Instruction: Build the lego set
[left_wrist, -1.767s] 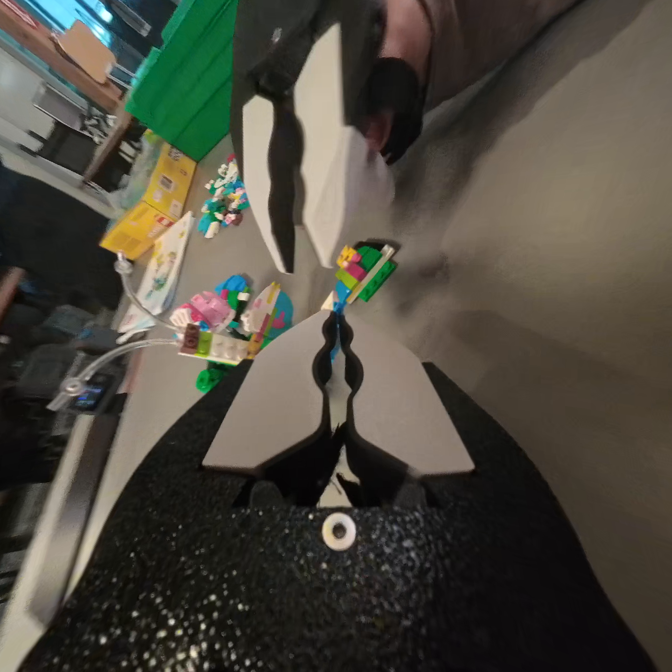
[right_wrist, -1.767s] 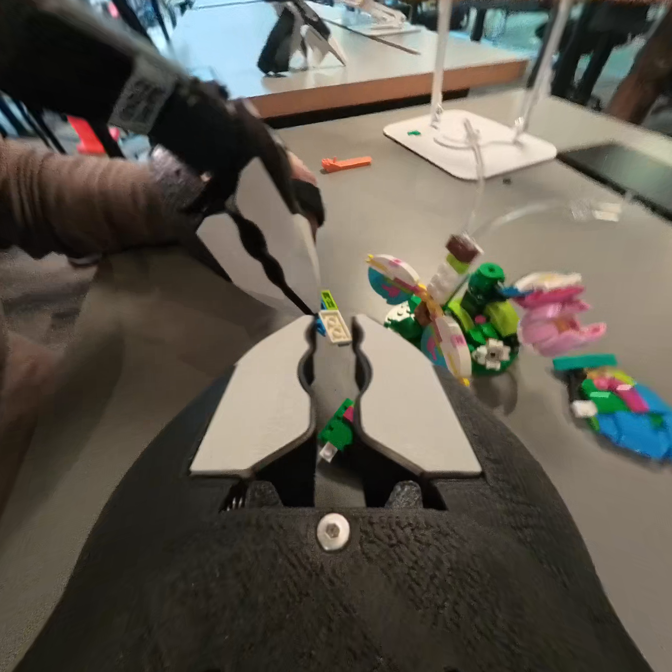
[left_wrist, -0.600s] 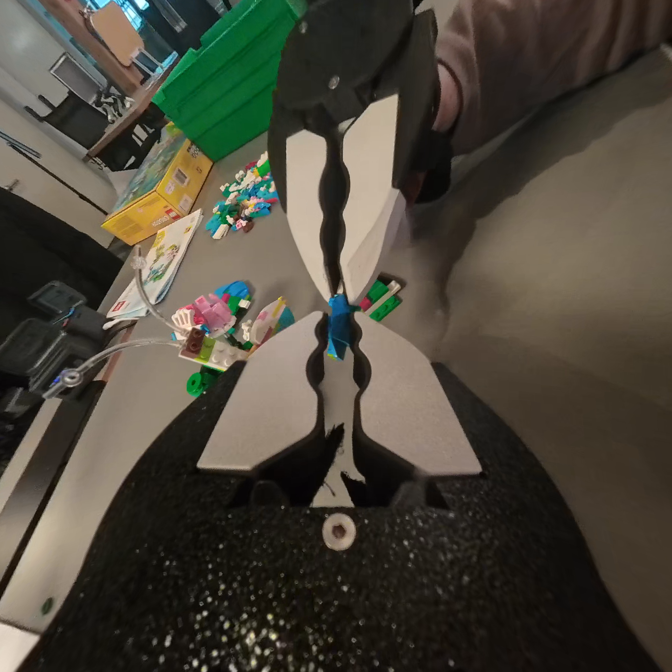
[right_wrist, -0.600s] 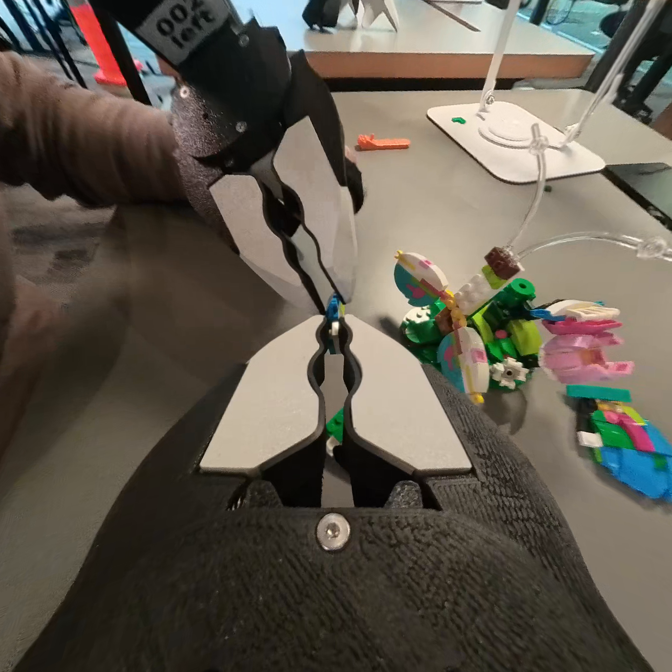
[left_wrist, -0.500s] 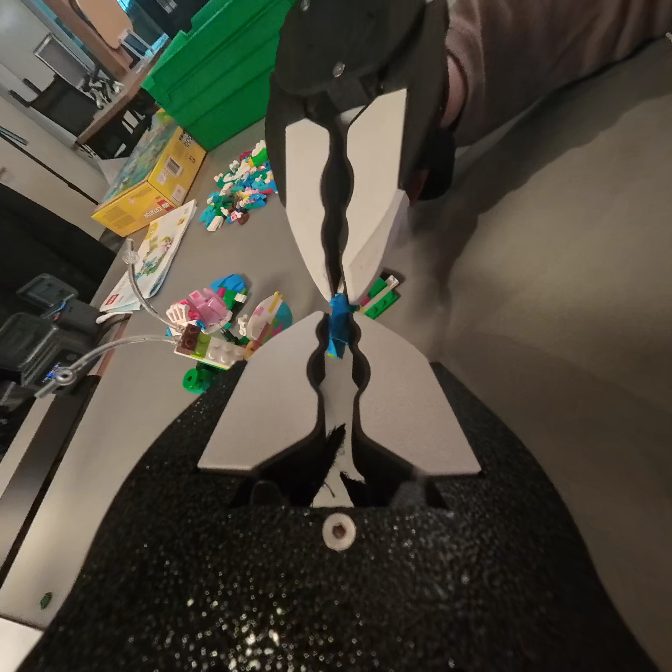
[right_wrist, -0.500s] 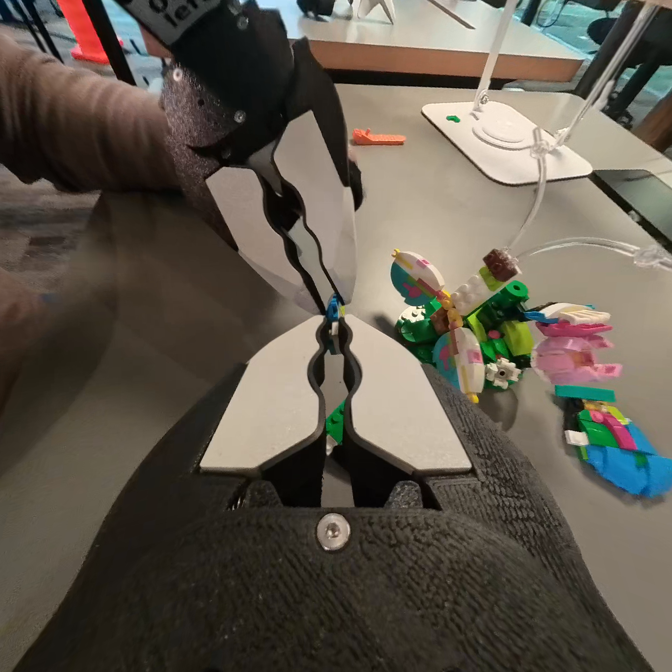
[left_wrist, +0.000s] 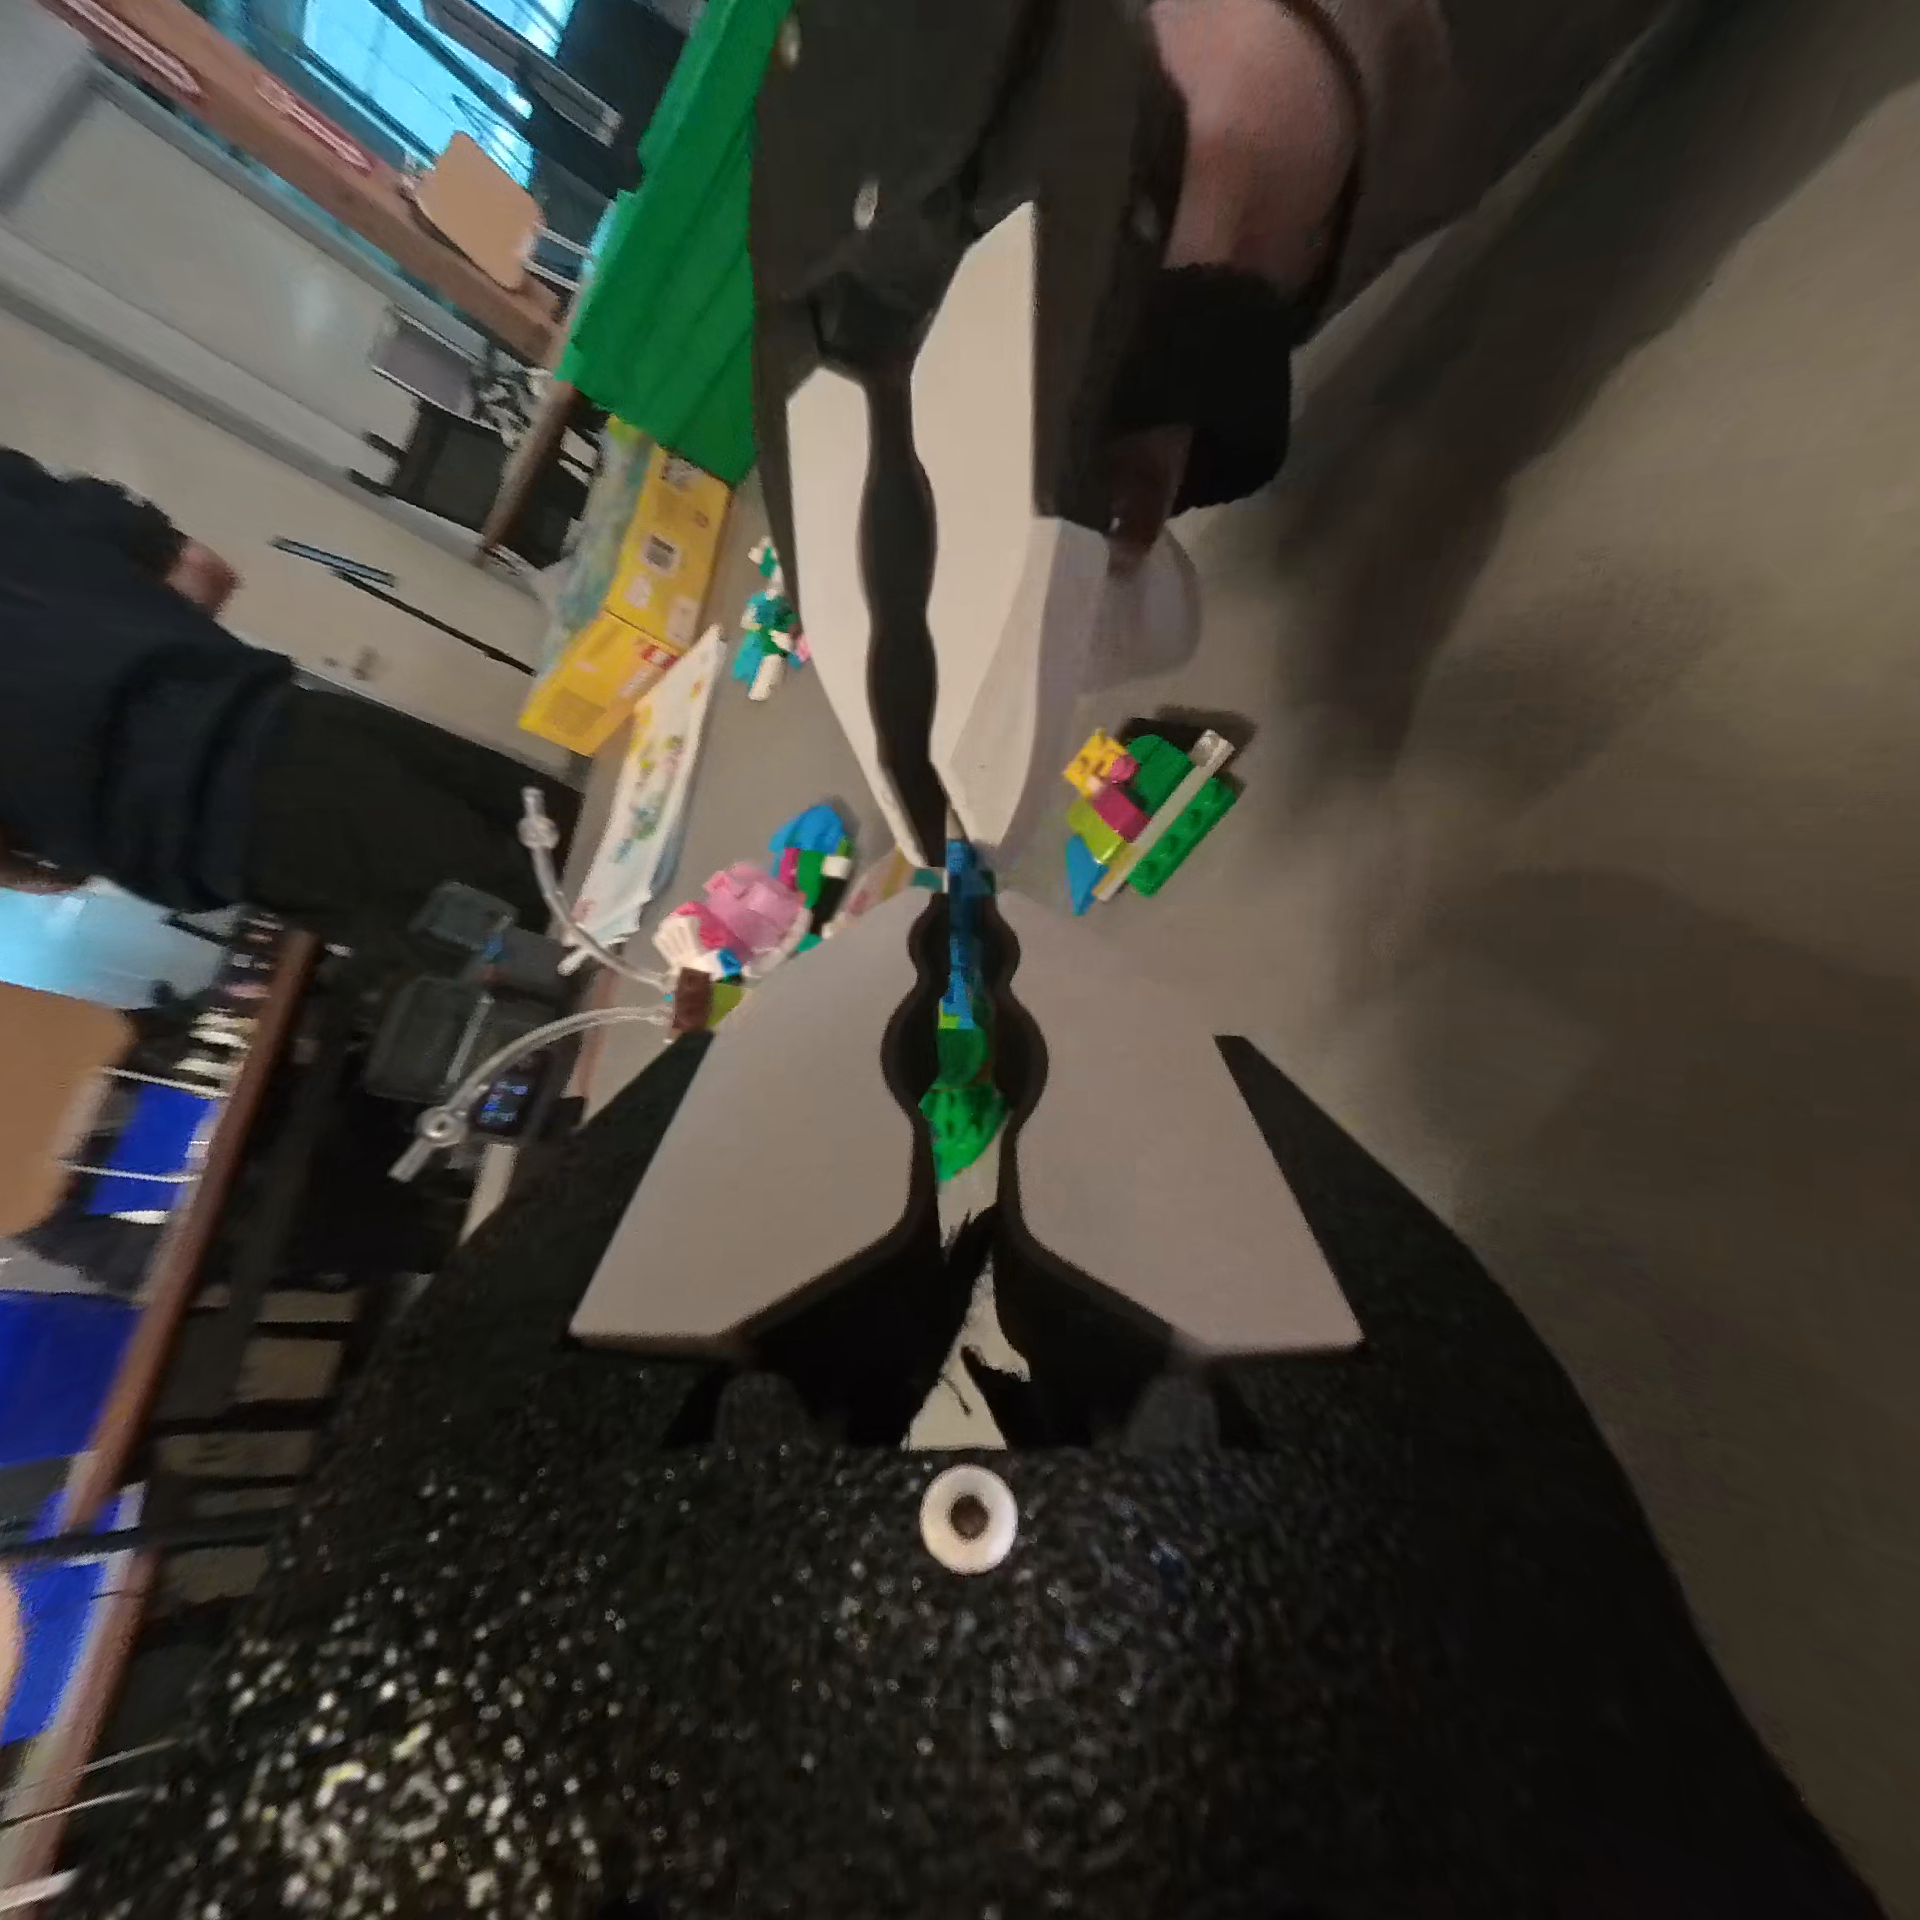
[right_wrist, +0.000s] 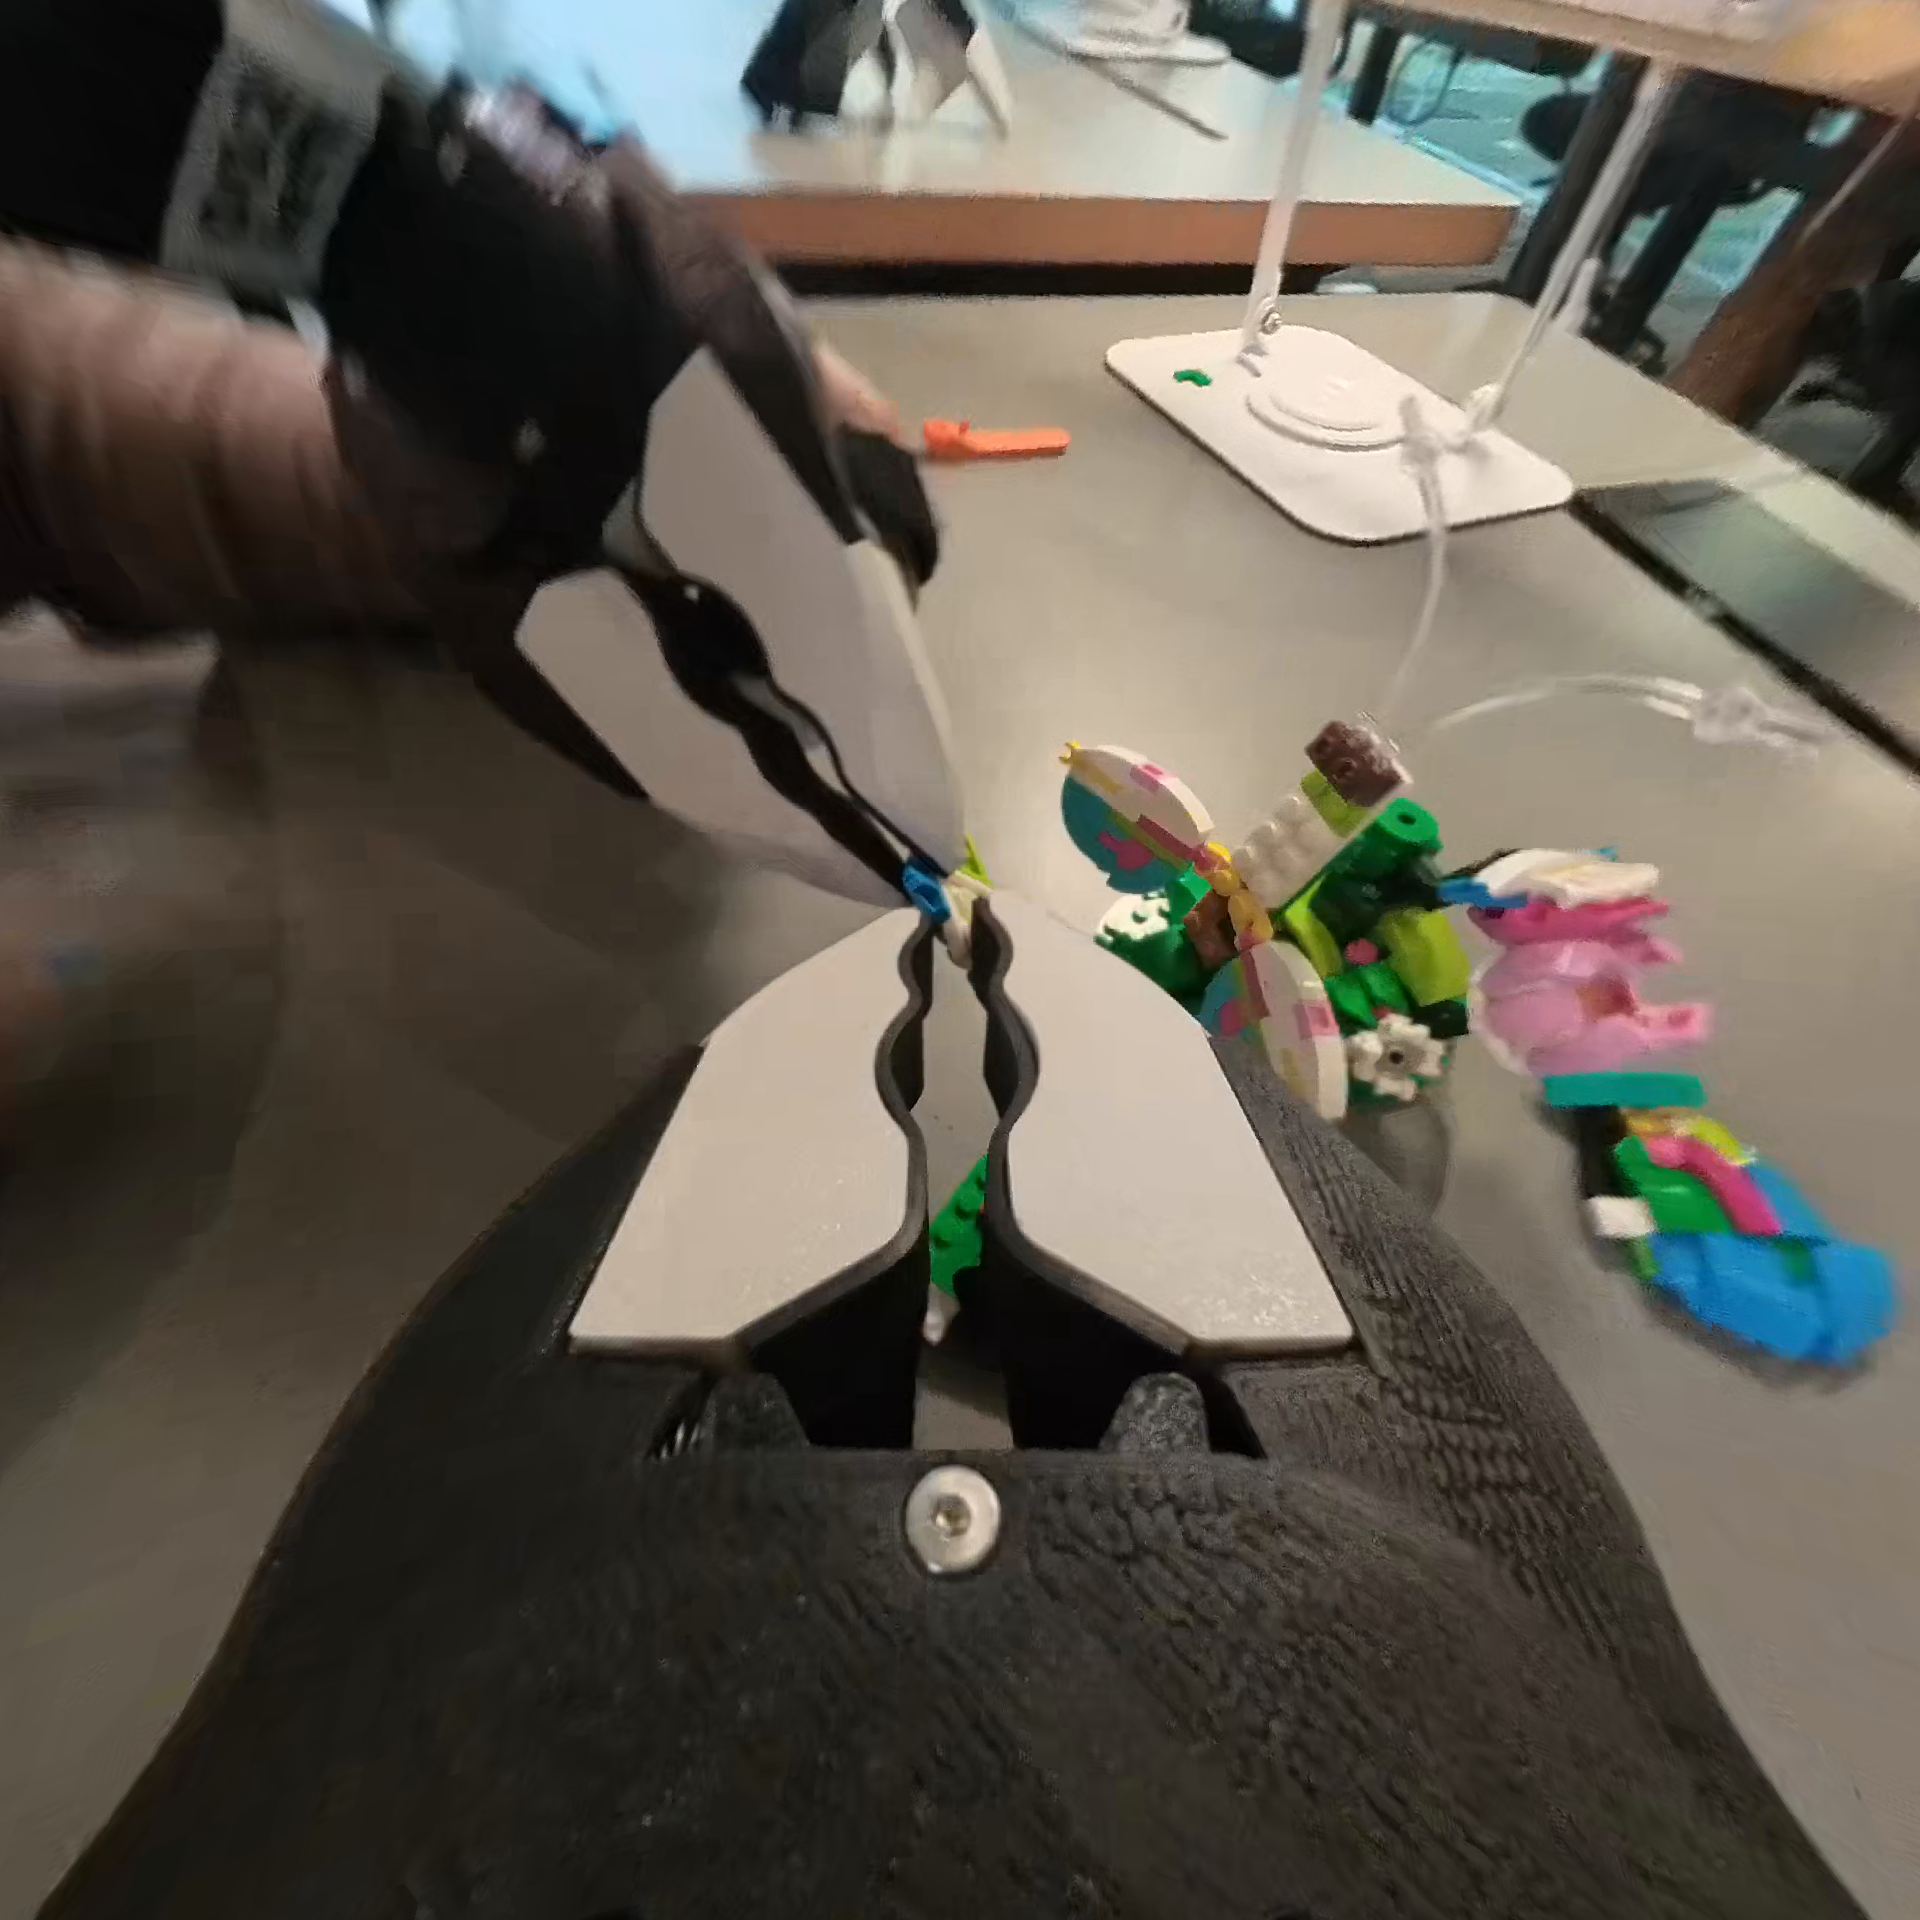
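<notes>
Working over a grey bench (right_wrist: 1195, 644) in an office room, among built lego models (right_wrist: 1288, 935). My left gripper (left_wrist: 961, 894) pinches a blue piece (left_wrist: 964, 935); my right gripper (right_wrist: 961, 920) clamps a white piece (right_wrist: 961, 914), tips meeting.

Blurred sleeve (right_wrist: 156, 457) at the left edge; small brick stack (right_wrist: 961, 1226) half hidden behind the fingers (right_wrist: 1132, 1143).

Left gripper (left_wrist: 961, 914) tilted, jaws closed to a narrow wavy slit, tips meeting the right gripper (right_wrist: 961, 920) tip to tip, its jaws likewise nearly together, left hand (right_wrist: 873, 457) in a dark fingerless glove, brown sleeve (right_wrist: 156, 457) behind, right hand (left_wrist: 1236, 208) gloved too
</notes>
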